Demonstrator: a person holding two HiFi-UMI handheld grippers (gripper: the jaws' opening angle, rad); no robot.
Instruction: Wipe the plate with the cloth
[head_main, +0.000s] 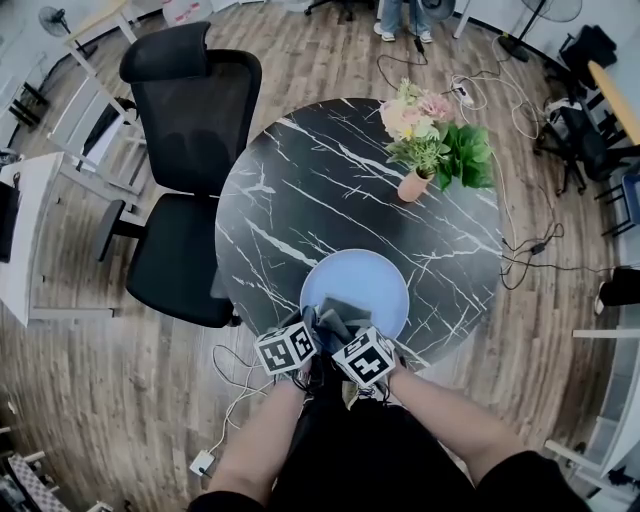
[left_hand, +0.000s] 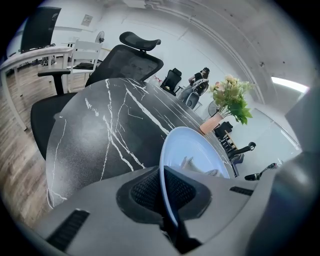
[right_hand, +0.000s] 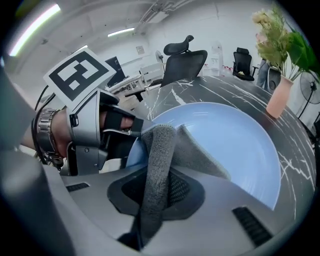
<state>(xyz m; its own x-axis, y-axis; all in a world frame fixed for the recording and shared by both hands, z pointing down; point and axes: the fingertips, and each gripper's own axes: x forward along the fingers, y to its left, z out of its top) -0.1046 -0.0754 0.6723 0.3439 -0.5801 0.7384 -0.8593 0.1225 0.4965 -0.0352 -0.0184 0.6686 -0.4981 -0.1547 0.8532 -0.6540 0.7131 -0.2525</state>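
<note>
The left gripper's (left_hand: 167, 192) 2 jaws are clamped on the near rim of the pale blue plate (left_hand: 197, 147), which stretches ahead of them on the black marble table (left_hand: 115, 125). The right gripper's (right_hand: 155, 192) jaws pinch a fold of grey cloth (right_hand: 159, 147), which drapes onto the plate just beyond them.

The pale blue round plate (head_main: 365, 285) sits at the near edge of the black marbled table (head_main: 330, 190), its near rim nipped by the left gripper (left_hand: 167, 192). A grey, bunched terry cloth (head_main: 338, 316) lies on the plate's near side, pinched in the right gripper (right_hand: 157, 192)
</note>
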